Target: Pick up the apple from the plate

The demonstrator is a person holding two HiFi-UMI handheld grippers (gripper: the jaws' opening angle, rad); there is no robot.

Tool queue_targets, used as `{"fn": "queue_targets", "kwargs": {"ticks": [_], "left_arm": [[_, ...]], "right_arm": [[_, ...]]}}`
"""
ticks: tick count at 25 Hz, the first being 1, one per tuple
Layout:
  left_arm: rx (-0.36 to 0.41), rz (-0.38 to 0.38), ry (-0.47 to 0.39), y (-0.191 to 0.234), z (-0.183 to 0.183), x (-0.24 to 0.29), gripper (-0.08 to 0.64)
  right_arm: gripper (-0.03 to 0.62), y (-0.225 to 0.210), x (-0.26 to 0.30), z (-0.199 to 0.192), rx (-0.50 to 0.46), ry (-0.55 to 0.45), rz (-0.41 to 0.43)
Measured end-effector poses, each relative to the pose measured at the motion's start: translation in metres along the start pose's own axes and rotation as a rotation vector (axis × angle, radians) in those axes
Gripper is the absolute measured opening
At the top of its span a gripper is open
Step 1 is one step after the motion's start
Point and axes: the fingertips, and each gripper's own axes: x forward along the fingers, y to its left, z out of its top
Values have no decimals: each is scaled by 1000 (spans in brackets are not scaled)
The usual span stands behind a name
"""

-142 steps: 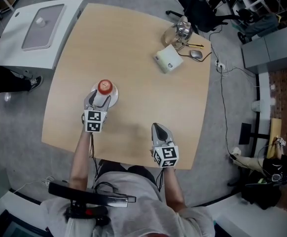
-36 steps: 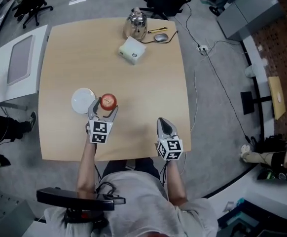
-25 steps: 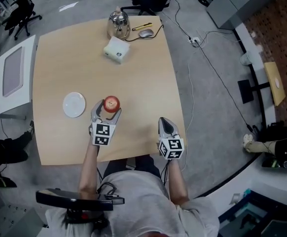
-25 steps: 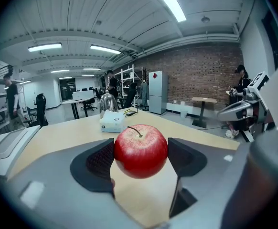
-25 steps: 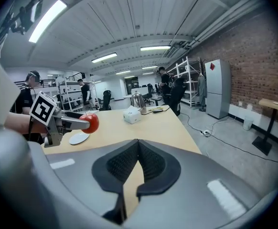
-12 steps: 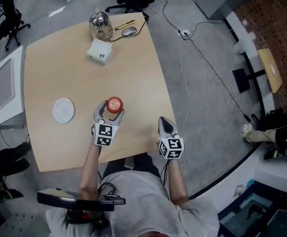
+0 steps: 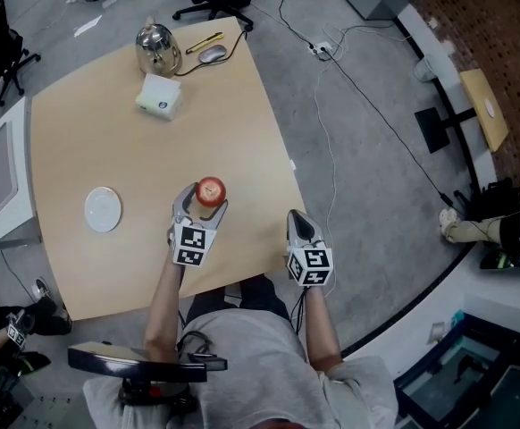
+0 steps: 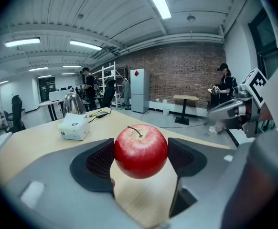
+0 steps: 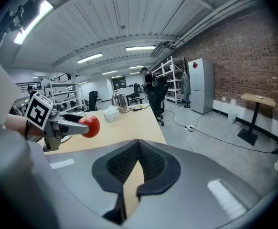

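Left gripper [image 7: 205, 202] found clamped on apple [image 8: 141, 150]; both pads pressed against apple's sides, stem pointed upward. Apple held clear above worktop [image 7: 108, 150], toward its near edge. Plate [image 7: 103, 210] noted flat on worktop, well apart from apple, on left side. Right gripper [image 9: 138, 152] found with jaws brought together, nothing held between them; positioned at worktop's near right corner. Kettle [image 7: 157, 50], white box [image 7: 160, 96] and mouse [image 7: 212, 54] observed grouped at far end of worktop.
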Motion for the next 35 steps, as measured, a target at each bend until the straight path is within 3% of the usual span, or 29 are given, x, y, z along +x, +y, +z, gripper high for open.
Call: {"fn": "queue_targets", "kwargs": {"ticks": [6, 14, 35], "left_arm": [[20, -50, -10, -16, 1, 21, 373], [71, -72, 40, -39, -8, 49, 373], [86, -105, 117, -66, -40, 103, 374]], "right_arm": [[6, -15, 2, -2, 13, 6, -18], [6, -41, -1, -11, 35, 23, -40], [6, -83, 13, -21, 48, 62, -40]]}}
